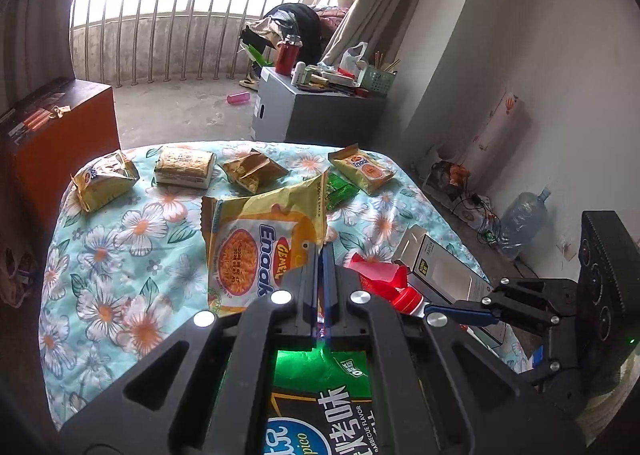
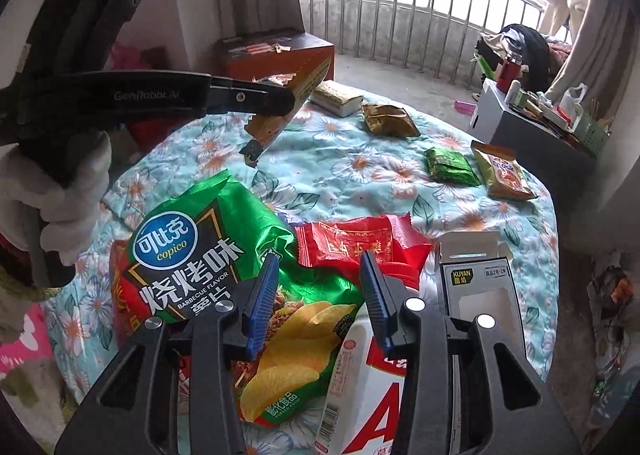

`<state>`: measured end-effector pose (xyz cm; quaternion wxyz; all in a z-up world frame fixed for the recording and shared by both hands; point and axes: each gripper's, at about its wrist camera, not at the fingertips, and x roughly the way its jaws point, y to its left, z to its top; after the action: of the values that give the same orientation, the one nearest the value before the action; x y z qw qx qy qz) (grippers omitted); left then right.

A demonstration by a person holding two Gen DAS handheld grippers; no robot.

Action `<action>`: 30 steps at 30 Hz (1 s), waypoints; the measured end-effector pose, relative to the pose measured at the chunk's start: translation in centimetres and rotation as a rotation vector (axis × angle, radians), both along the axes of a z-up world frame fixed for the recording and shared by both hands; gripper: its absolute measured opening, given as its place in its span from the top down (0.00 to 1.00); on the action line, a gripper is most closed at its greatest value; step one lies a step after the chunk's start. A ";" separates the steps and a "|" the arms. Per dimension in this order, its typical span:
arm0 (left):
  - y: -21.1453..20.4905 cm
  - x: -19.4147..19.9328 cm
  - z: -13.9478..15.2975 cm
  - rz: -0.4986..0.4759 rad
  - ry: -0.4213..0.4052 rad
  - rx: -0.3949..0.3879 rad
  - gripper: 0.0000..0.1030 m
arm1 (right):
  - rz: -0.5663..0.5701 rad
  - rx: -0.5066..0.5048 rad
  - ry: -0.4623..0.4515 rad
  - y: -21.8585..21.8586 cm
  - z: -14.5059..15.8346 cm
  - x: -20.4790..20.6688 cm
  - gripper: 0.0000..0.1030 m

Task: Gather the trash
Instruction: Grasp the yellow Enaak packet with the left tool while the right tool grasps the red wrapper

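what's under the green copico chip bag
The green chip bag overlaps a red-and-orange wrapper at its left edge, on the floral cloth. Anything beneath its middle is hidden.

Both claws are matte black plastic linkages with cut-out arms, round silver rivets at the pivots and blue ribbed pads on the fingers. The left claw (image 2: 294,97) carries pale lettering along its arm; the hand (image 2: 60,191) at 9 o'clock wears a fluffy white glove. The right claw (image 2: 320,279) matches.
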<state>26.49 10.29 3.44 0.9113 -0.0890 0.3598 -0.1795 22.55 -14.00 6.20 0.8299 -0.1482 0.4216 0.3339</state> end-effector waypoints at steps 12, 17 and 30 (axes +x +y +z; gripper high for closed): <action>2.1 0.1 -0.9 0.016 0.019 -0.059 1.00 | 0.122 -0.209 0.011 4.3 -3.6 1.4 0.74; 2.7 0.0 -1.0 0.019 0.019 -0.065 1.00 | 0.093 -0.188 0.033 4.2 -3.4 2.0 0.91; 4.1 -0.8 -0.5 0.060 0.000 -0.090 1.00 | -0.053 0.088 0.045 2.2 0.2 4.3 0.98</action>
<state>25.69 14.43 2.90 0.9112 -0.1407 0.3486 -0.1682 26.86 -11.83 6.41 0.8346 -0.0930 0.4287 0.3333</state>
